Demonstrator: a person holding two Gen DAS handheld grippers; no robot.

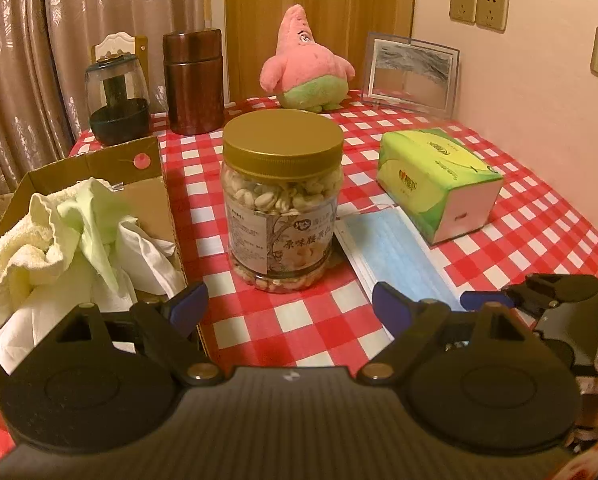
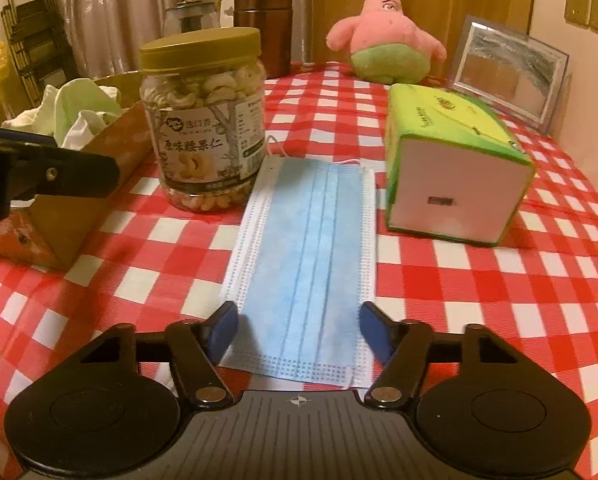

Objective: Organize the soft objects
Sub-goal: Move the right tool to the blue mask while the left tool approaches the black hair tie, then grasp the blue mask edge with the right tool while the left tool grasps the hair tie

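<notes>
Bench [image 2: 479, 300] covered in red-and-white check cloth.

Right hand-held gripper [image 2: 299, 330], lower centre of right wrist view: jaws partly open, straddling the near end of a blue face mask [image 2: 307, 240]. Pads standing just outside the mask's two long edges; no pressing contact visible, nothing gripped. No earlier view to compare.

Face mask lying flat on the bench, centre of frame, running lengthwise away from the camera, ear loop visible at its far end. Positioned between a cashew jar [image 2: 207, 120] with gold lid, to upper left, and a green tissue pack [image 2: 455, 160], to the right.

Left hand-held gripper [image 1: 289, 304], lower centre of left wrist view: jaws wide open, empty, with only check cloth between the pads. Left pad close to the near corner of a cardboard box [image 1: 147, 184].

Cardboard box at left of that frame, holding crumpled pale yellow, light green and white cloths [image 1: 71, 240].

Pink starfish plush toy [image 1: 307, 68] upright at top centre, at the far edge of the bench, well apart from both grippers. Acrylic photo frame [image 1: 411, 74] to its right, against the wall. Brown canister [image 1: 193, 80] and glass jar with dark base [image 1: 117, 96] at upper left. Wall sockets [image 1: 479, 8] at upper right.
</notes>
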